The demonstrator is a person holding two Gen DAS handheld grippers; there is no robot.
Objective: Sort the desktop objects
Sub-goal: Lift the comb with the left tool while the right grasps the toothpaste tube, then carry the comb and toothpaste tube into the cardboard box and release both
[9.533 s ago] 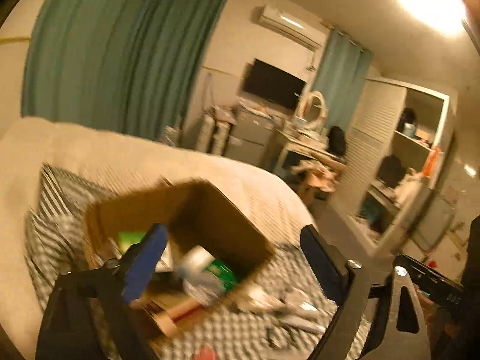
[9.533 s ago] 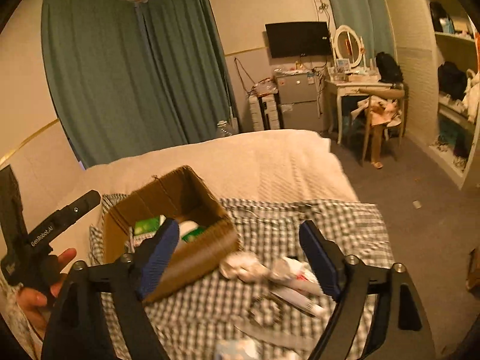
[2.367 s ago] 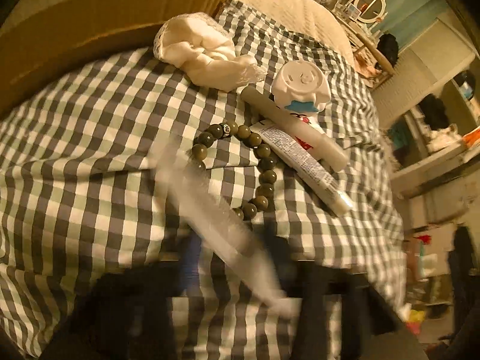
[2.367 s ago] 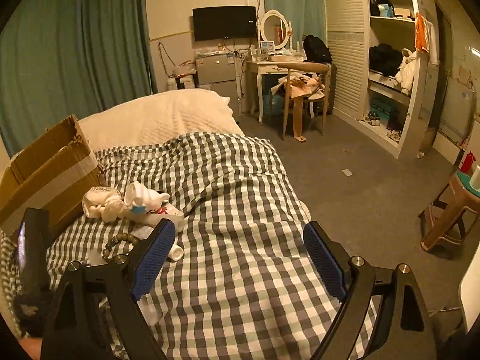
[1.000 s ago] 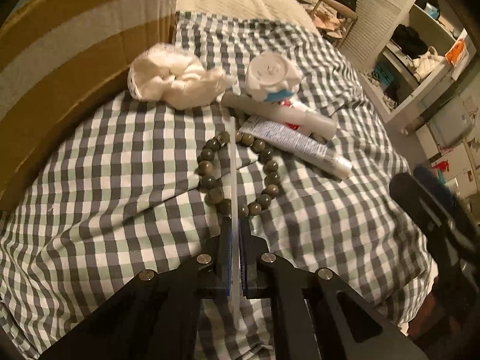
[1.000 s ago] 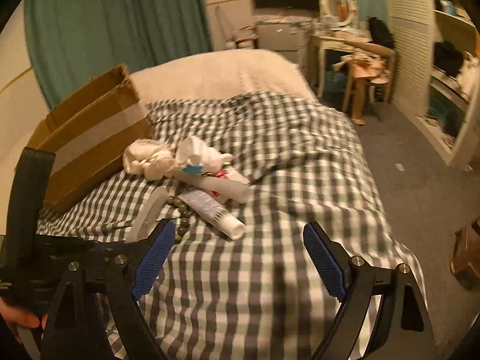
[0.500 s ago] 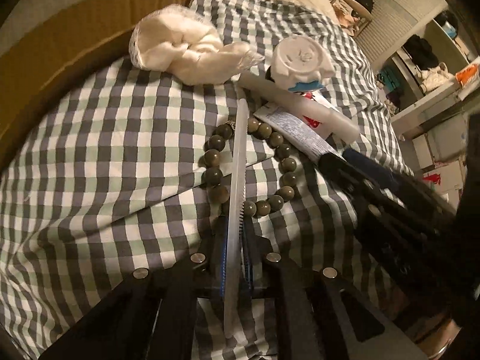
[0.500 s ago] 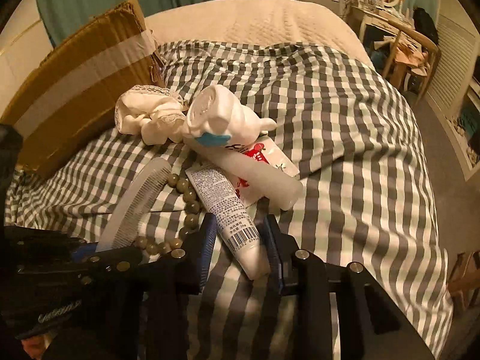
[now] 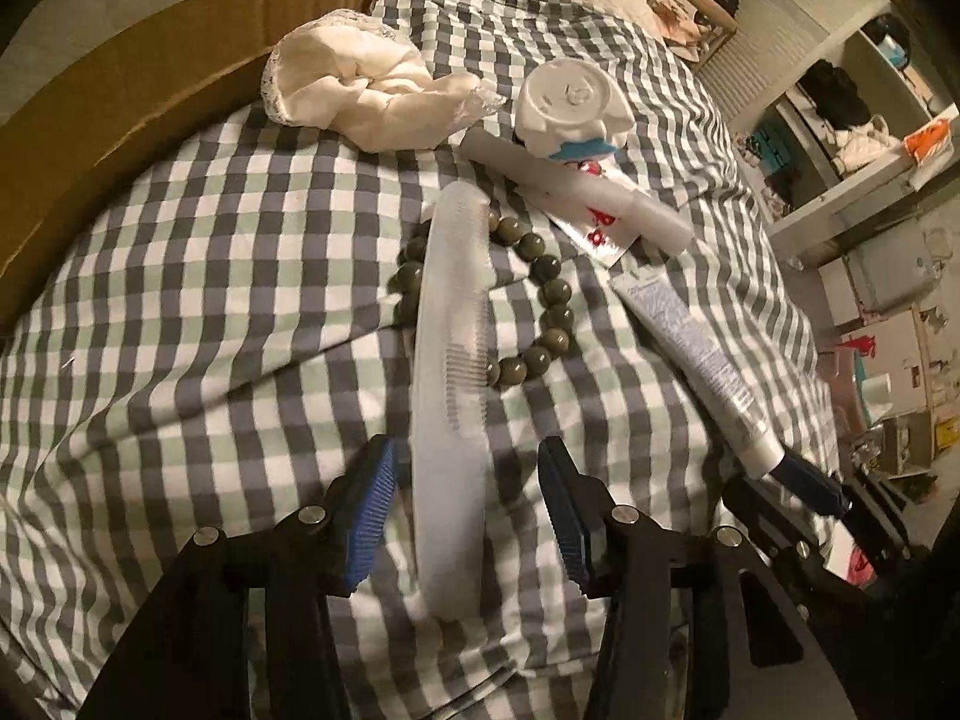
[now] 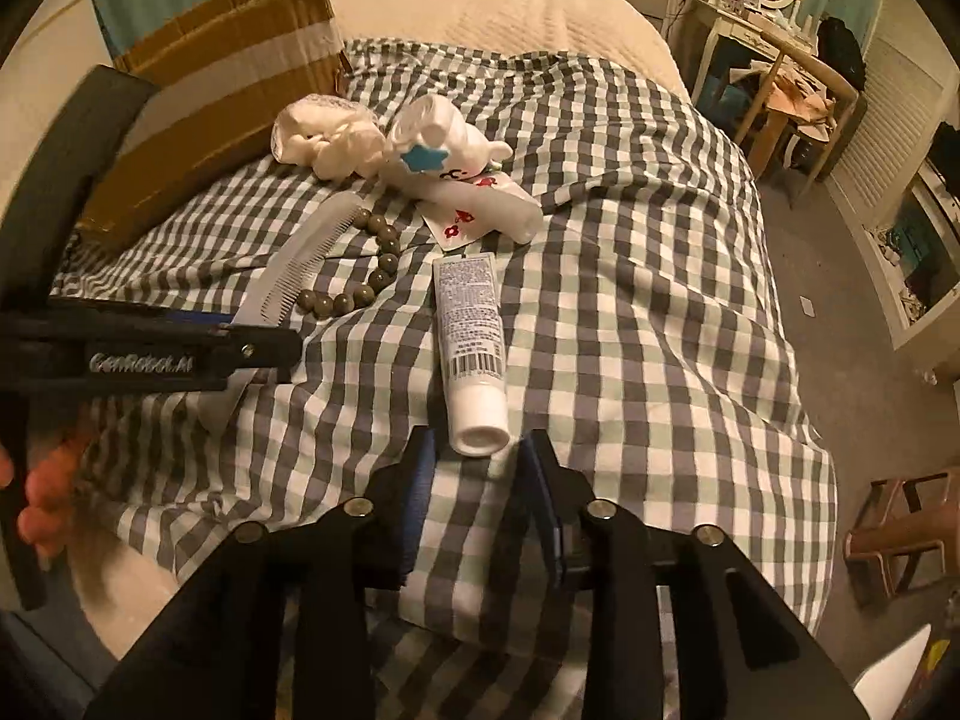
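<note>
A translucent white comb (image 9: 450,330) lies flat on the checked bedspread (image 9: 210,300), its handle between the jaws of my open left gripper (image 9: 465,480), which no longer clamp it. The comb crosses a bracelet of olive beads (image 9: 546,270). In the right wrist view the white cream tube (image 10: 471,330) points its cap at my right gripper (image 10: 480,468), whose jaws stand narrowly apart on either side of the cap. The comb (image 10: 300,252) and the left gripper (image 10: 264,348) show at the left there.
A cardboard box (image 10: 228,60) stands at the back left. Beside it lie a crumpled white cloth (image 10: 324,138), a white figurine with a blue star (image 10: 432,144), a white bottle (image 10: 492,204) and a flowered card (image 10: 456,222). The bed ends at the right; a stool (image 10: 900,516) stands on the floor.
My left gripper was shut on the comb and has opened; the comb now lies flat. My right gripper came down from wide open to a narrow gap at the tube's cap.
</note>
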